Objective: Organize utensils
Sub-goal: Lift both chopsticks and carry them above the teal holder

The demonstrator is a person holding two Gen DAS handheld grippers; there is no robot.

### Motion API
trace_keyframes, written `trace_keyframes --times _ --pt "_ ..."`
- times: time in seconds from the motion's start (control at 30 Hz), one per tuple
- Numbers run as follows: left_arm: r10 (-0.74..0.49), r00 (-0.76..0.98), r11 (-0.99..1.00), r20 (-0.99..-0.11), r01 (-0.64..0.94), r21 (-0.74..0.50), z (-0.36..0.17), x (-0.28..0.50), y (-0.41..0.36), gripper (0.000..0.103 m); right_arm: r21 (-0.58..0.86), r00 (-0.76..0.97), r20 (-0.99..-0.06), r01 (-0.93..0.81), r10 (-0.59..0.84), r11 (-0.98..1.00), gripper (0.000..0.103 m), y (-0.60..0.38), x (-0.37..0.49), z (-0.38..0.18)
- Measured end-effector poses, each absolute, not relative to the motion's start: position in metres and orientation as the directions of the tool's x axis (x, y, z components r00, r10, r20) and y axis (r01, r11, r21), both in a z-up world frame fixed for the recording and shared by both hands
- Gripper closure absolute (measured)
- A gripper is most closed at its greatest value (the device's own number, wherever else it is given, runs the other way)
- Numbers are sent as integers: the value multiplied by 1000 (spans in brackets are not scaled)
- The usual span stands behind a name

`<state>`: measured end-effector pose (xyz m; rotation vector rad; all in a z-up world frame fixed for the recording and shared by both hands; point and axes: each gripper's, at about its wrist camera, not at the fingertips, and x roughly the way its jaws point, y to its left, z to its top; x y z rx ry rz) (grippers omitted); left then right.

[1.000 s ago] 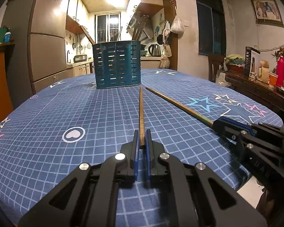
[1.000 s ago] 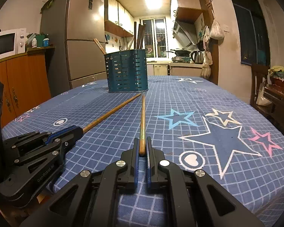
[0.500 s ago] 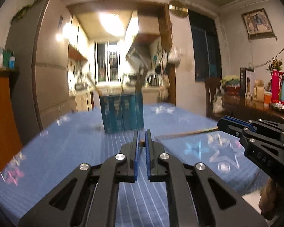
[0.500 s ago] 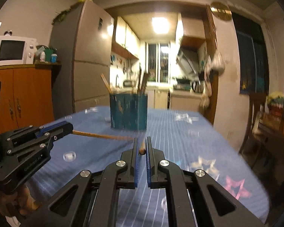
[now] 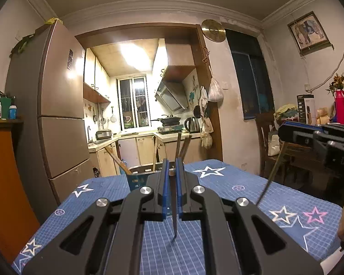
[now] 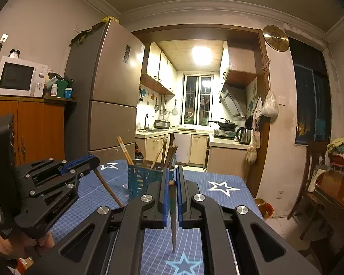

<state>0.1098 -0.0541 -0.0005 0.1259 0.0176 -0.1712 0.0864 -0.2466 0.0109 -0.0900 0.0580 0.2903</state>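
**Both chopsticks raised, tips hanging toward the cloth**

Lifted off the counter (image 5: 98, 190) since a second ago, each chopstick now hangs nearly upright instead of lying flat. Left gripper (image 5: 171, 171) is clenched on the left chopstick (image 5: 174, 224), whose tip points down just short of the blue holder (image 6: 142, 178). Right gripper (image 6: 171, 181) is likewise clamped on the right chopstick (image 6: 173, 224), on the near side of the holder. Sticks already lean out of the holder's rim. To do this well, I judge each stick should be carried above the rim, kept vertical, aimed at a gap between the standing sticks, and lowered before releasing, one side at a time to avoid a clash.
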Motion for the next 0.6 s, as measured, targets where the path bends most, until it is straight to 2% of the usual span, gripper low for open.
trace_keyframes --times 0.37,0.6 --pt "-182 983 972 -26 184 145 26 122 -53 99 -31 939 -94 -336 331 942 96 -248 124 35" --pt "-213 974 968 -74 221 123 53 138 -42 99 10 926 -106 -363 362 932 96 -247 147 57"
